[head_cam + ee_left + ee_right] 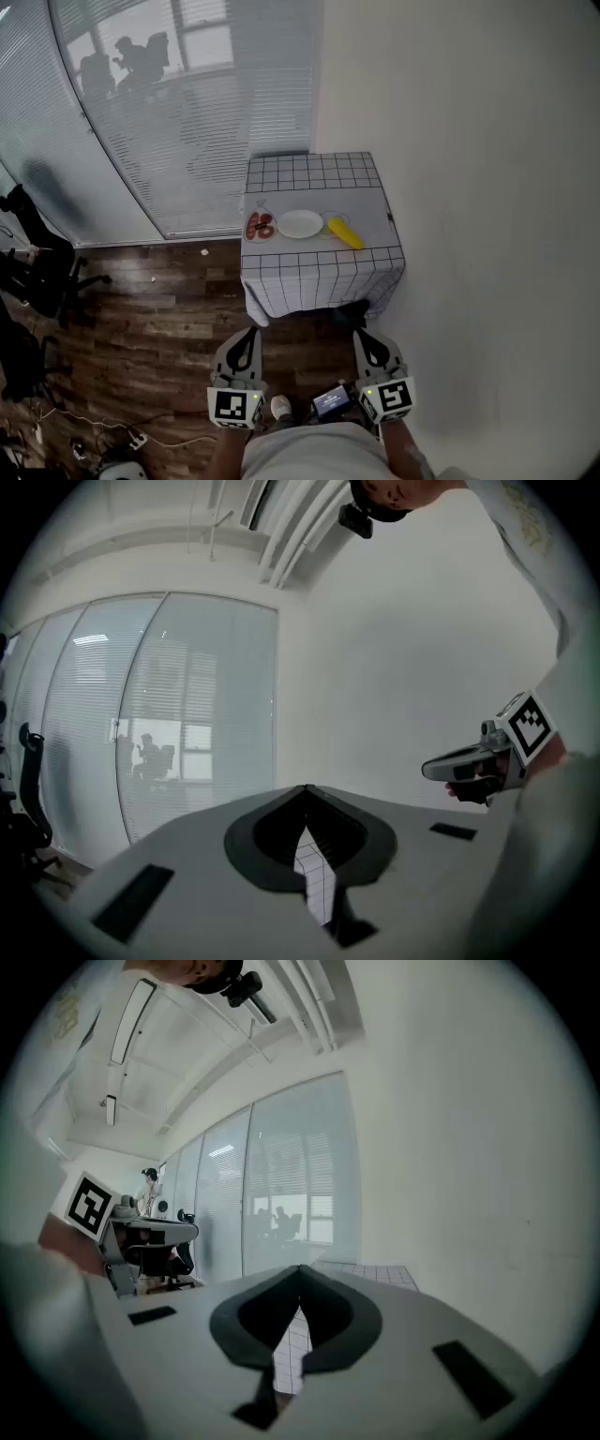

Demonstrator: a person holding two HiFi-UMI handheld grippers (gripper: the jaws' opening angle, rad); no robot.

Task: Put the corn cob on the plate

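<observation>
The left tongs [246, 336] and right tongs [366, 337] are both closed and empty, side by side, well short of the counter [319, 174]. On it, the corn cob [345, 232] lies just right of the white plate [300, 224].

We find open floor [159, 319] ahead of the table [319, 173] and to its left; the wall [487, 169] hems its right side, the glass partition [169, 141] its back.
</observation>
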